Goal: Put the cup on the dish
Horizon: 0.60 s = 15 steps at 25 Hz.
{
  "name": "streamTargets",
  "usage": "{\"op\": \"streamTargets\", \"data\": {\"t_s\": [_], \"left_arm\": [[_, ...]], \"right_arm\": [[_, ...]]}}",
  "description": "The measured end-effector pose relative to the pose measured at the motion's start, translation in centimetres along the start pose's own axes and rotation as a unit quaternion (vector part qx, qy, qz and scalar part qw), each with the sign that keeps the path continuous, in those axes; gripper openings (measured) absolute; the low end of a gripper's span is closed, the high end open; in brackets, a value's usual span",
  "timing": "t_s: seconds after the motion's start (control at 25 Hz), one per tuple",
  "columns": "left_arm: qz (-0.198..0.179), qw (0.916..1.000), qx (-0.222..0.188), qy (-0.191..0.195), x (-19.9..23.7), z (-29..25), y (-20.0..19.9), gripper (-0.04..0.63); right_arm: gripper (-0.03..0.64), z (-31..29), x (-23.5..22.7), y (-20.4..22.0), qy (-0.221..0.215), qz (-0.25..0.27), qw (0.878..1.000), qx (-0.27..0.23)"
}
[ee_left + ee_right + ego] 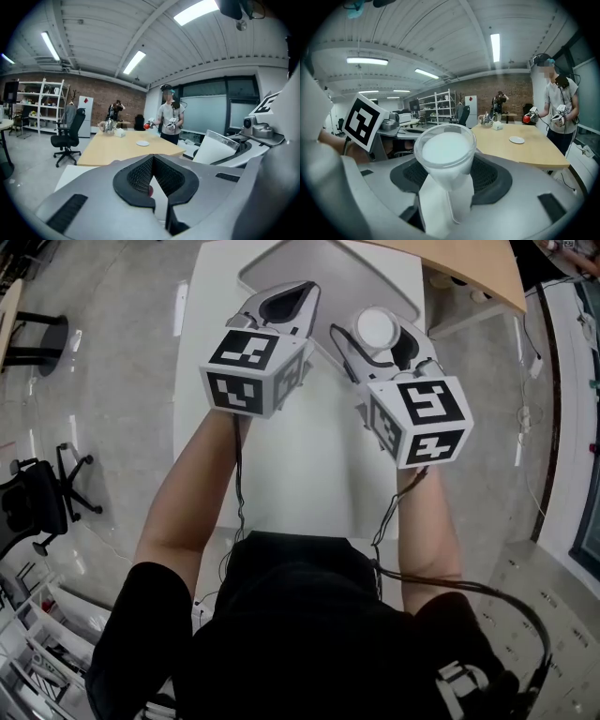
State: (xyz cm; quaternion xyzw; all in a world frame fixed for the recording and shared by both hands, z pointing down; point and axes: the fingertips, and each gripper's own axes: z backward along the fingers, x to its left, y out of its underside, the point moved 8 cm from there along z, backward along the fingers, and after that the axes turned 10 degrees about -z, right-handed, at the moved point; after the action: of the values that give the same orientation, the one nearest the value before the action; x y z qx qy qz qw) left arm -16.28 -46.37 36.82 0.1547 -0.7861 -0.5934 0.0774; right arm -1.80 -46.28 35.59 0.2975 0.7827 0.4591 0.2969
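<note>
My right gripper (387,337) is shut on a white cup (376,327), which it holds up above the white table (300,465). In the right gripper view the cup (445,149) stands upright between the black pads (490,176), its mouth towards the camera. To its left my left gripper (302,294) is at the same height, fingertips together and nothing between them; its own view shows the pads (133,176) meeting at the tip. A small white dish (516,139) lies far off on a tan wooden table (525,147); the left gripper view also shows this dish (142,143).
A person (169,117) holding grippers stands beyond the tan table (469,268), which also carries a metal kettle (108,125). A grey panel (323,266) lies at the white table's far end. Black office chairs (42,502) stand on the floor at left.
</note>
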Motion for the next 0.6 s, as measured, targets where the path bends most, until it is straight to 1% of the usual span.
{"op": "streamTargets", "data": {"t_s": [0.2,0.32,0.44,0.6], "left_arm": [[0.006,0.9999,0.008,-0.005,2.5,-2.1,2.5,-0.002],[0.000,0.9999,0.012,-0.007,2.9,-3.4,3.7,-0.002],[0.004,0.9999,0.014,-0.004,2.8,-4.6,4.8,-0.002],[0.009,0.9998,0.015,-0.002,3.9,-6.2,5.9,-0.002]], "right_arm": [[0.238,-3.5,-0.8,0.8,0.008,-0.002,1.000,0.005],[0.238,-4.9,-1.7,1.3,0.011,-0.005,1.000,0.006],[0.238,-6.0,-2.6,1.8,0.016,-0.007,1.000,0.010],[0.238,-7.9,-3.4,2.2,0.025,-0.008,1.000,0.016]]}}
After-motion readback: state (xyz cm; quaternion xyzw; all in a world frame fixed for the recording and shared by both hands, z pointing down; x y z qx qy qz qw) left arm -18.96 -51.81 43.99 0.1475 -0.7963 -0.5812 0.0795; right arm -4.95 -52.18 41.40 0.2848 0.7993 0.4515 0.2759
